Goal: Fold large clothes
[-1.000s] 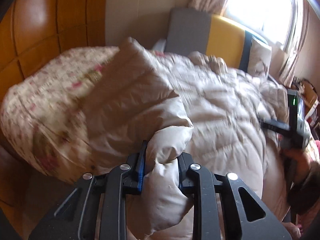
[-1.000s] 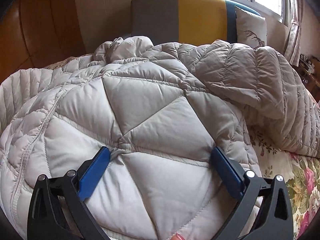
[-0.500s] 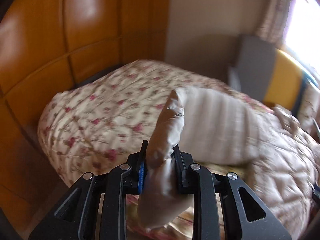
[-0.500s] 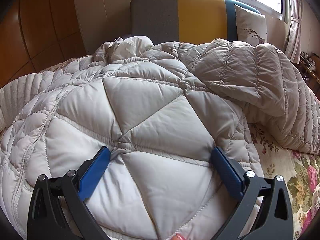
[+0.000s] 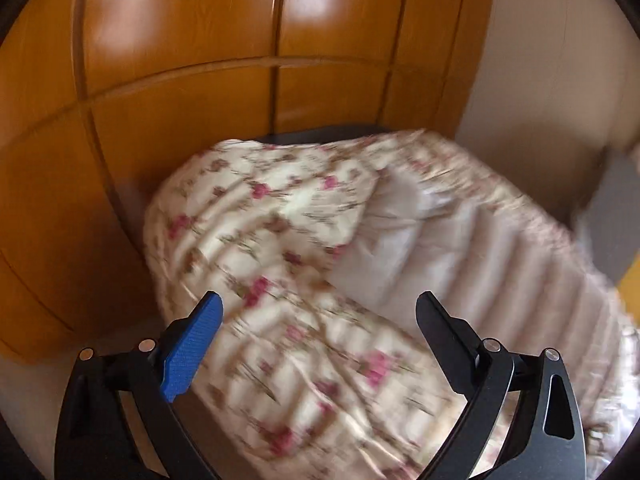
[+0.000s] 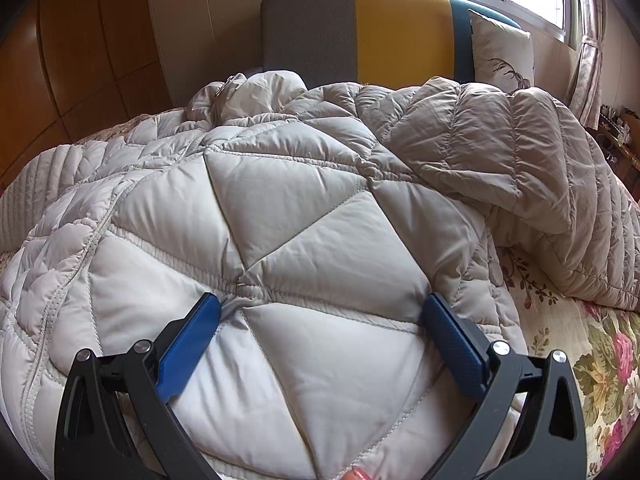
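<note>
Bedspread (image 5: 280, 240) edge under spread, unloaded left tool (image 5: 318, 312).

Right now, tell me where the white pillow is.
In the right wrist view, the white pillow sits upper right, leaning against the headboard, behind the puffer jacket.

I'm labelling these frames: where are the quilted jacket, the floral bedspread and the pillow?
quilted jacket (image 6: 280, 216): right wrist view, a triangular panel.
floral bedspread (image 5: 256, 216): left wrist view, its rumpled top.
pillow (image 6: 502, 54): right wrist view, its front face.
</note>
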A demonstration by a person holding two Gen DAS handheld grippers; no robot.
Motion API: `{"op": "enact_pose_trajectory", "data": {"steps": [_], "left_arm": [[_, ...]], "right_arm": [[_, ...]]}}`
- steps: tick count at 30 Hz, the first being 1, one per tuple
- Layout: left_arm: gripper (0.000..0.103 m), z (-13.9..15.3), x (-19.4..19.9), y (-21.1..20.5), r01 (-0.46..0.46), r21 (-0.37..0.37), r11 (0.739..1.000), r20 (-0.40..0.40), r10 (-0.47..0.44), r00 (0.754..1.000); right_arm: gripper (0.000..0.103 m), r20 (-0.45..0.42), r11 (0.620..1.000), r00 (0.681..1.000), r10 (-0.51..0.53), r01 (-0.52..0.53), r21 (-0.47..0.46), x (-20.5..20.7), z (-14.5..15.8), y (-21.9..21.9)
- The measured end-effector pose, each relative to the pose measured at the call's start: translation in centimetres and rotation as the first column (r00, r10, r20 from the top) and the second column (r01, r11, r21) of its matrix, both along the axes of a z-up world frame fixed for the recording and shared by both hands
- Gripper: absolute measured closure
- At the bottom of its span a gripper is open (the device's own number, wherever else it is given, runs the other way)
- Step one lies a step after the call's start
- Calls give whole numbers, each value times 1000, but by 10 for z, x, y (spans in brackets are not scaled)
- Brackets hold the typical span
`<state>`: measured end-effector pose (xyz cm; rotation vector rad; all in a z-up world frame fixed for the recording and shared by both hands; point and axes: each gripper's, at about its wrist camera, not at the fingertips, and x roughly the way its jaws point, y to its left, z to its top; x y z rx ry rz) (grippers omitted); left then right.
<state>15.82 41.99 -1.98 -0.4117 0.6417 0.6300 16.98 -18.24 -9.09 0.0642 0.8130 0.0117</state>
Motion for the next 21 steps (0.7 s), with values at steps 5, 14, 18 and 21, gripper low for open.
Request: {"op": "enact_pose_trajectory", "data": {"steps": [5, 14, 18, 21], "left_arm": [[7, -7, -12, -91, 319, -71, 945, 81, -313, 946], [7, -35, -11, -260, 703, 20, 711, -2, -703, 711], [3, -53, 7, -283, 701, 55, 711, -108, -694, 712], [3, -62, 13, -288, 695, 62, 717, -129, -684, 718]], "right_arm": [[2, 36, 999, 999, -28, 26, 40, -9, 8, -8], [2, -14, 926, 964, -264, 258, 277, -21, 23, -92], [2, -171, 782, 936, -308, 352, 515, -1, -2, -141], [3, -159, 721, 934, -319, 348, 599, 16, -4, -159]]}}
